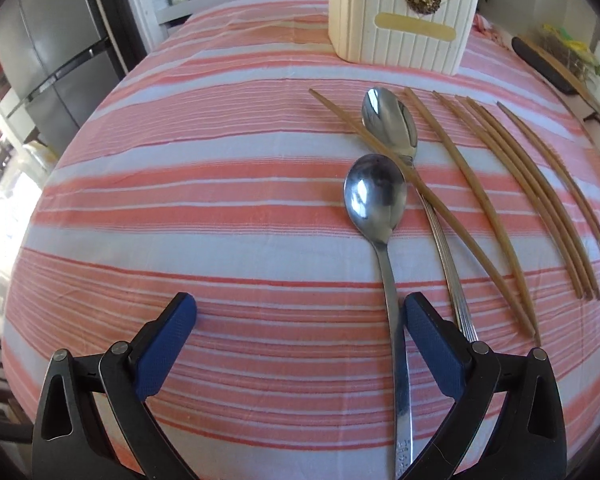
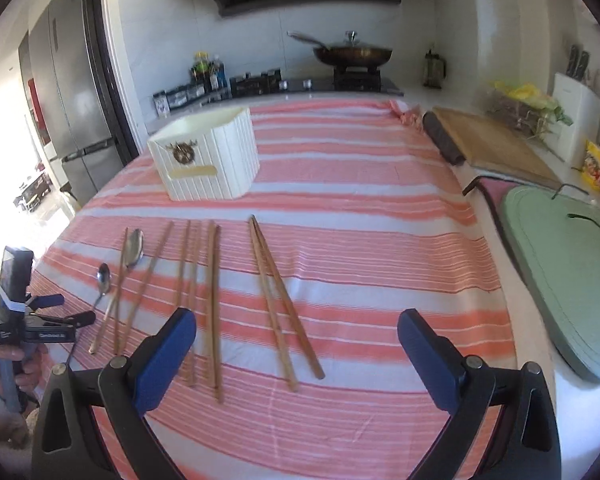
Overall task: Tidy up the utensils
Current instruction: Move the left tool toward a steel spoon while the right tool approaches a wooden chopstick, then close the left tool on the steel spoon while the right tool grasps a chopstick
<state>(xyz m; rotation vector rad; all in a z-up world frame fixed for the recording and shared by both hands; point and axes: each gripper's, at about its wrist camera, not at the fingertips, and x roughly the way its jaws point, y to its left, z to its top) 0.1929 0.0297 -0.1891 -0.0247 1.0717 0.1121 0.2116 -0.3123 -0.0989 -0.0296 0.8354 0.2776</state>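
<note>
Two steel spoons lie on the striped tablecloth: a near spoon [image 1: 376, 196] whose handle runs between my left gripper's [image 1: 300, 312] open blue fingers, close to the right finger [image 1: 428, 336], and a far spoon [image 1: 392, 124] crossed by a chopstick [image 1: 420, 192]. Several wooden chopsticks [image 1: 540, 200] lie to the right. A cream ribbed utensil holder [image 1: 400, 20] stands behind. In the right wrist view my right gripper [image 2: 296, 328] is open and empty above a chopstick pair [image 2: 280, 300]; more chopsticks [image 2: 204, 288], the spoons [image 2: 134, 246], the holder [image 2: 208, 156] and the left gripper [image 2: 66, 308] show at left.
A wooden cutting board [image 2: 496, 144] and a green board [image 2: 568, 264] lie right of the cloth. A stove with a lidded pan [image 2: 352, 54] stands behind. A fridge [image 2: 72, 92] stands at left. The table's left edge [image 1: 40, 208] drops to the floor.
</note>
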